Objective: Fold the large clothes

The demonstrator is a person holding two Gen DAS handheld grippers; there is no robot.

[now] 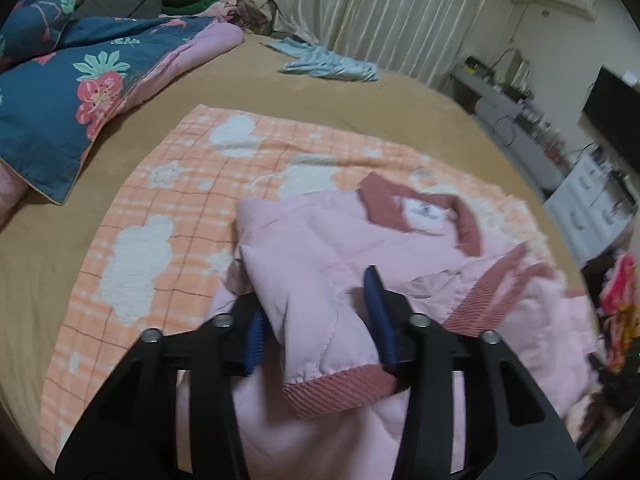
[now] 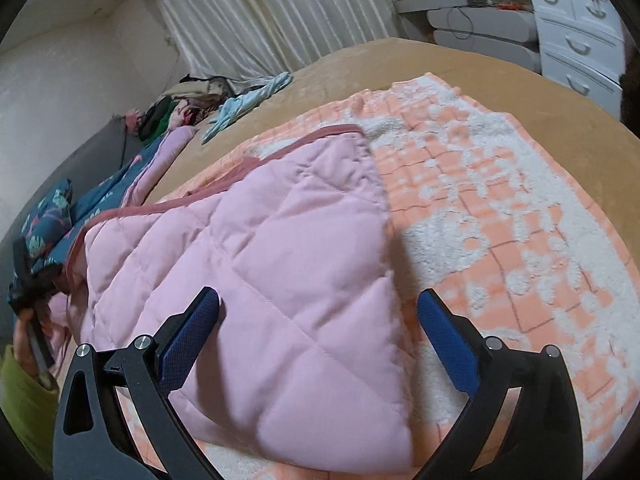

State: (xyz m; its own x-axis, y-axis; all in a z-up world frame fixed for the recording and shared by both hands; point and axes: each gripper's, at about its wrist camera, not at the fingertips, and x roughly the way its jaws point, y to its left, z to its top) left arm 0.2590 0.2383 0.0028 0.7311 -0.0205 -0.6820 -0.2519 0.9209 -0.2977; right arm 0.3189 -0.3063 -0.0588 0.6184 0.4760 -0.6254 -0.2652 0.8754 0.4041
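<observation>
Pink quilted jacket [image 1: 320, 248] fills the lower middle of the left wrist view, lying on an orange checked blanket [image 1: 168, 184] spread over the tan bed [image 1: 312, 92], with its darker pink collar [image 1: 424, 208] and white label up toward centre right. A sleeve with a ribbed cuff [image 1: 340, 388] is folded across the body and runs between the fingers of the left tongs [image 1: 320, 320]; the blue pads stand a little apart on either side of it and do not seem to pinch it, so the left tongs read as loosened, jaws part open around the sleeve. At upper left of that frame sits a floral quilt [image 1: 60, 92], and a pale blue garment [image 1: 328, 64] lies farther up the bed. In the right wrist view the jacket [image 2: 248, 248] spreads from the left edge to the middle, its lower corner between the fingers of the right tongs [image 2: 320, 312], which are spread wide and touch nothing. At far left a hand [image 2: 24, 320] in a green sleeve holds the other tool. The step appears to be laying the sleeve inward and letting it go. Next, judging by the pose, the right tongs would need to close on the hem corner and carry it up toward the collar, keeping the puffy layers from sliding.
</observation>
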